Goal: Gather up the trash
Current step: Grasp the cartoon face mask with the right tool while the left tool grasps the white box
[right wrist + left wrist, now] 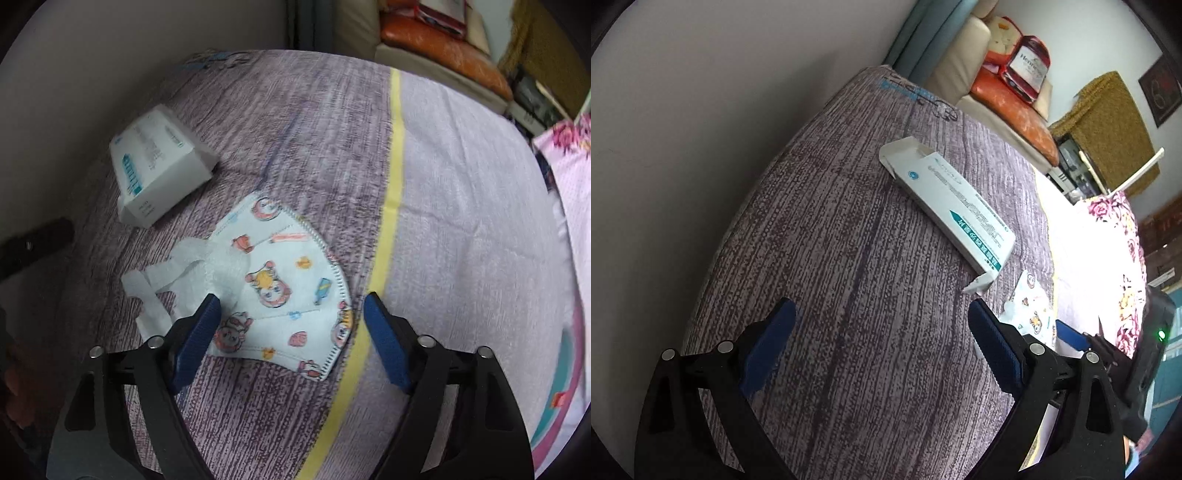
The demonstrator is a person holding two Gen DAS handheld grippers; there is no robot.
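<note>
Mask [284, 291] between spread right tongs [291, 325], ungripped.

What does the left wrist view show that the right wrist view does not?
Only the left wrist view shows the box's open end flaps, the red bottle-print bag on the sofa, and the open left gripper over bare bedspread.

Only the right wrist view shows the whole cartoon face mask with its white straps, the yellow stripe, and the open right gripper around the mask.

Both show the box, the mask and the purple bedspread.
</note>
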